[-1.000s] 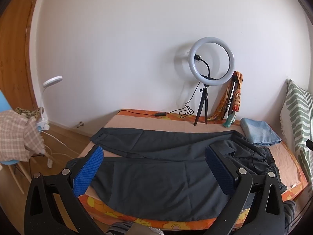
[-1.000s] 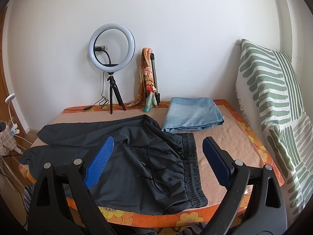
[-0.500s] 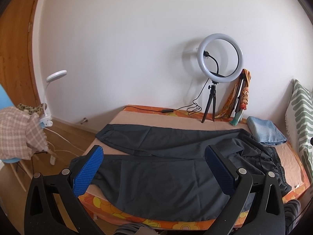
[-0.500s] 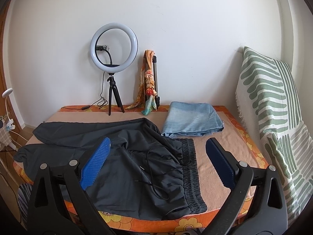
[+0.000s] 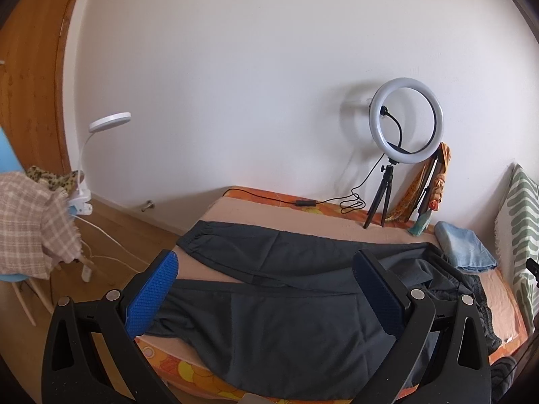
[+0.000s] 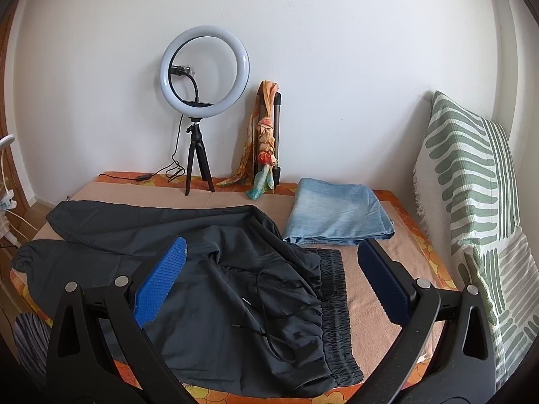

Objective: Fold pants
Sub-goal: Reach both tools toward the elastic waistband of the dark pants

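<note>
The dark grey pants [image 6: 209,289] lie spread across the bed [image 6: 377,289], still wholly unfolded: the two legs run apart toward the left end, one cuffed hem [image 5: 205,235] lying nearer the wall and the other leg [image 5: 269,330] along the near edge, with a strip of bare cover between them. The elastic waistband [image 6: 333,306] sits rumpled at the right end, its drawcord loose on top of the fabric. Nothing has been doubled over yet, so every fold is left to do (a first step would likely be laying one leg over the other, judging by how they splay).

The left gripper [image 5: 266,289] hangs above the near leg with its jaws spread wide and nothing between them. The right gripper [image 6: 269,286] hovers over the waist end; its jaws have just been opening and now stand wide, empty, with the cloth beneath them but not pinched. Neither set of pads touches the pants as far as the views show.

A folded pair of light blue jeans [image 6: 337,212] rests just beyond the waistband, close enough to get in the way of a fold. A ring light [image 6: 204,70] on a small tripod stands by the wall, well clear
</note>
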